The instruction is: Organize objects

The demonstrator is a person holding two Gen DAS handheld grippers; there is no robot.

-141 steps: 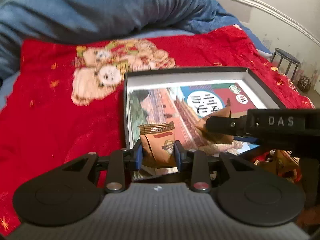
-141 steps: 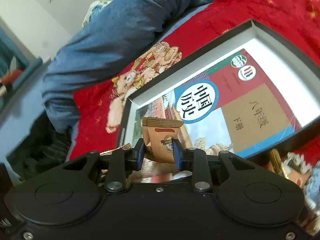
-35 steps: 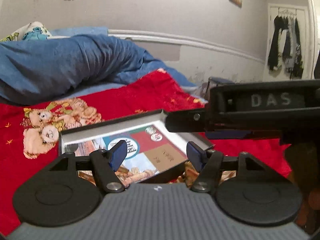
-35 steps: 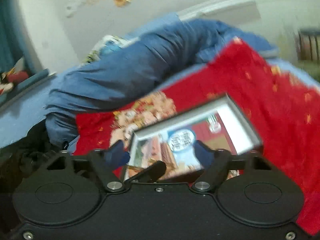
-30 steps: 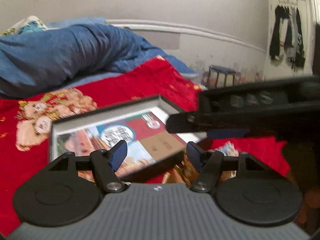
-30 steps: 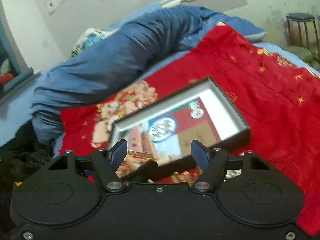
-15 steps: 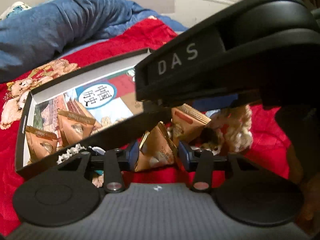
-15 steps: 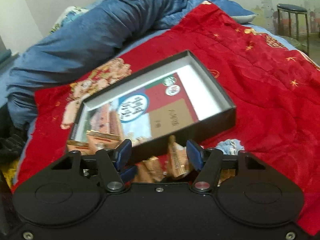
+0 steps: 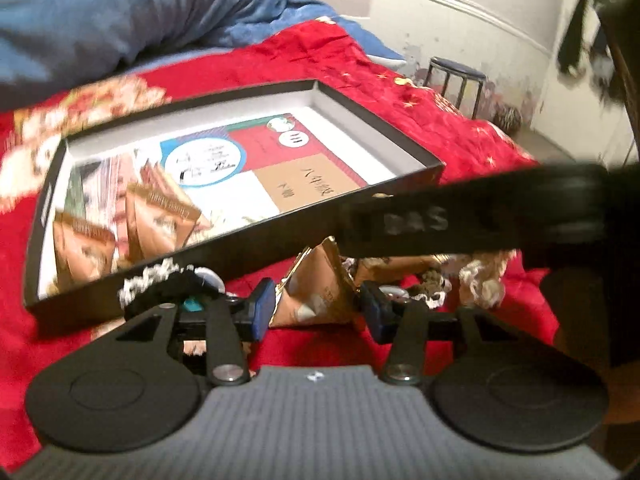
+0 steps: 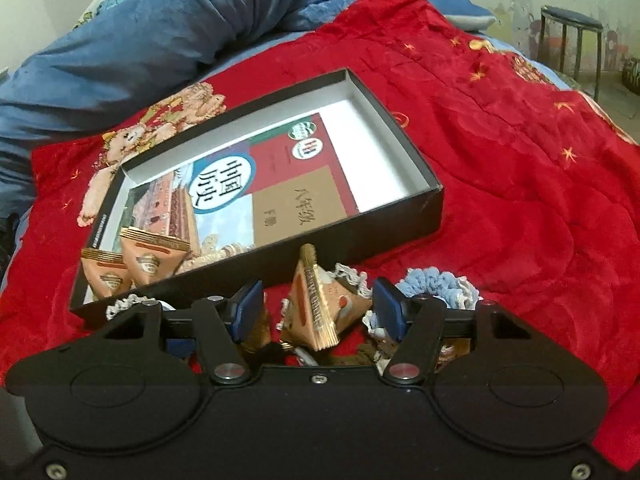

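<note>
From your left wrist view, the shallow black cardboard box with a white lining (image 9: 376,120) lies on the red plush blanket (image 9: 460,136). In it lies a printed textbook (image 9: 256,160), and two brown pyramid-shaped foil packets (image 9: 160,220) stand at its near left corner. Your left gripper (image 9: 318,308) has just been closing; its blue pads now press a third brown pyramid packet (image 9: 320,292) lying just outside the box's near wall. The black body of your right gripper (image 9: 460,216) crosses the frame, its blurred white lettering reading "DAS", and hides most of the clutter behind it.

From your right wrist view, the same box (image 10: 400,136) holds the book (image 10: 272,184), its round blue badge bearing large Chinese characters. Your right gripper (image 10: 318,308) has also just been closing, yet its pads stand apart around a brown pyramid packet with a ribbed seam (image 10: 320,300), without visible contact. A pale blue knitted scrunchie (image 10: 440,284) lies beside it, partly cut off.
</note>
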